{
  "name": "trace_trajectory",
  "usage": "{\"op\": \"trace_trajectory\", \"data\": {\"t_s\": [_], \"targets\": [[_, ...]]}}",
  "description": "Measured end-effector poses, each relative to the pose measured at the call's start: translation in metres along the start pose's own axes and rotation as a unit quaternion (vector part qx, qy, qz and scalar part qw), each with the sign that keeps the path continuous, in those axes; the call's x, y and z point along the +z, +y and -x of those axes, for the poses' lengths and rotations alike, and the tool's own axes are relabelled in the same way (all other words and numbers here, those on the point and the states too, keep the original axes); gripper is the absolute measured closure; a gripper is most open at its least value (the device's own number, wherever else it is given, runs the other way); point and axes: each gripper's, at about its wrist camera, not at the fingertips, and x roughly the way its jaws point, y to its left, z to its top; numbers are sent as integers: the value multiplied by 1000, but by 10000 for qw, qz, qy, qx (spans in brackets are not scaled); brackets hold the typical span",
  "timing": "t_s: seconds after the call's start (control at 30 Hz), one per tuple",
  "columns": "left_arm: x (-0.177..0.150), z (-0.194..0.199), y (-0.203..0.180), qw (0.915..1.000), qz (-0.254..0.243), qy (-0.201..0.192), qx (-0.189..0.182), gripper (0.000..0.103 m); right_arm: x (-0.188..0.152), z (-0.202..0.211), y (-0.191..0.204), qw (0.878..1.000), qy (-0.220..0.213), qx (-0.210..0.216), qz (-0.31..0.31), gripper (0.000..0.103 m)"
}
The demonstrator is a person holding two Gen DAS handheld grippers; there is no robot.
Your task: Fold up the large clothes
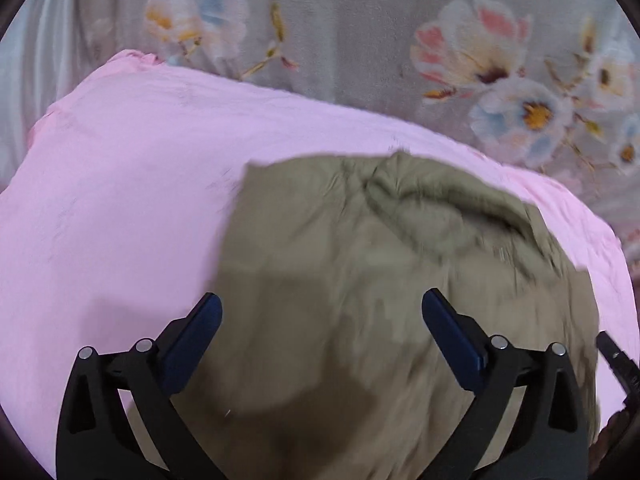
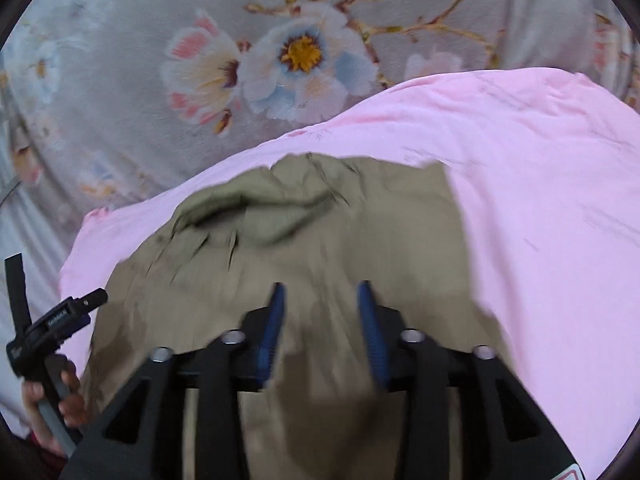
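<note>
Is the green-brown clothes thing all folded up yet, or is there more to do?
Partly. The olive-brown fabric garment already lies doubled over on the pink cloth sheet, but its top edge is bunched. Nothing is in hand: the left tongs and right tongs are both open above it. Smoothing and probably another fold remain.

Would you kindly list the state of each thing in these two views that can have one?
Olive garment: lying folded on the pink cloth, top edge rumpled, nothing holding it.
Pink cloth: spread flat over the floral sheet, under the garment.
Floral sheet: spread out, partly covered.
Left tongs: open wide, empty, above the garment.
Right tongs: open, empty, above the garment.
</note>
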Motion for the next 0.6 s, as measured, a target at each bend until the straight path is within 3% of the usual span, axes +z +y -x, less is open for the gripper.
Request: {"op": "trace_trajectory", "data": {"t_s": [0.03,0.23,0.37,0.43,0.5,0.6], "targets": [[-18,17,13,9999,-1,124,-25,5,-21,30,-10,10000,-28,20,-25,42],[-118,88,91,9961,506,719,71,5,-125,149,-69,9984,182,-109,-520,34],[-163,114,125,9902,1026,949,34,5,-178,183,-86,9963,416,-81,-749,33],[-178,128,125,9916,1016,796,-41,5,-197,187,-87,9946,553,64,-875,33],[-183,131,118,9916,978,844,-80,5,-208,190,-83,9951,502,64,-852,32],[-185,129,103,9903,962,907,-419,6,-206,185,-71,9952,527,251,-790,32]]}}
